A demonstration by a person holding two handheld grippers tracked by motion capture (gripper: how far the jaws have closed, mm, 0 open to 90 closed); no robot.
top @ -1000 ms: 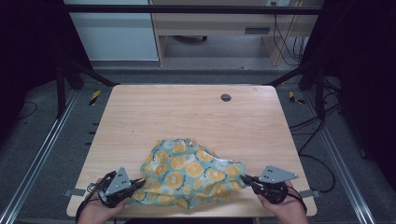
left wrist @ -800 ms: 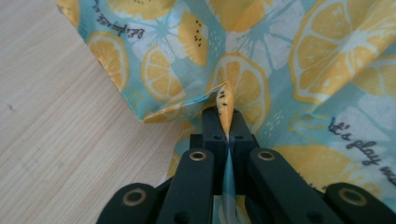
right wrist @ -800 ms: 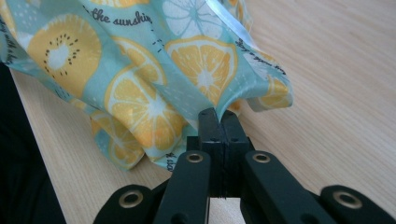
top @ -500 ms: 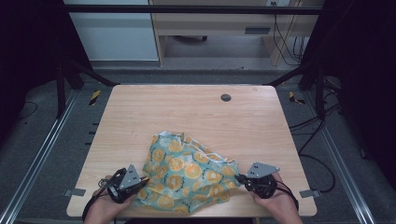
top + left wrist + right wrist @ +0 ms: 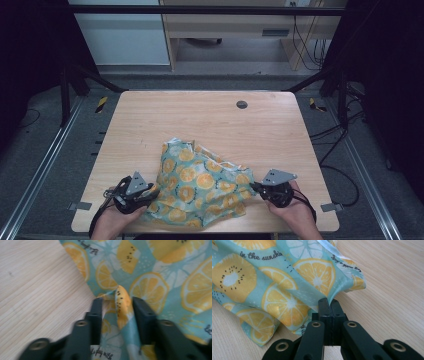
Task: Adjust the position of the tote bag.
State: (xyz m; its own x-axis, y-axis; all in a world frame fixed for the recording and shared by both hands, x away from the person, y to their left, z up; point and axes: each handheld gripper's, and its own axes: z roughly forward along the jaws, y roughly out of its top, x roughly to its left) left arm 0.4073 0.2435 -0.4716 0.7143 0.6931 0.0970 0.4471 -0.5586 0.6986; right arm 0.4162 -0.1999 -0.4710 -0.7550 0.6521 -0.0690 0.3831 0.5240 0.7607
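Note:
A crumpled teal cloth (image 5: pixel 200 185) printed with orange slices lies near the front edge of the wooden table (image 5: pixel 200 120). My left gripper (image 5: pixel 149 193) is at the cloth's left edge. In the left gripper view its jaws have just been opening and stand apart (image 5: pixel 118 305), with a raised fold of the cloth (image 5: pixel 122 300) loose between them. My right gripper (image 5: pixel 256 188) is at the cloth's right edge. In the right gripper view its jaws are pressed together (image 5: pixel 329 302), pinching the hem of the cloth (image 5: pixel 287 297).
A small dark round grommet (image 5: pixel 242 104) sits in the tabletop at the back. Bare wood stretches behind the cloth and to both sides. Black frame rails and cables run along the floor beside the table.
Both hands have come inward, the right one more, and the cloth has bunched up narrower between them.

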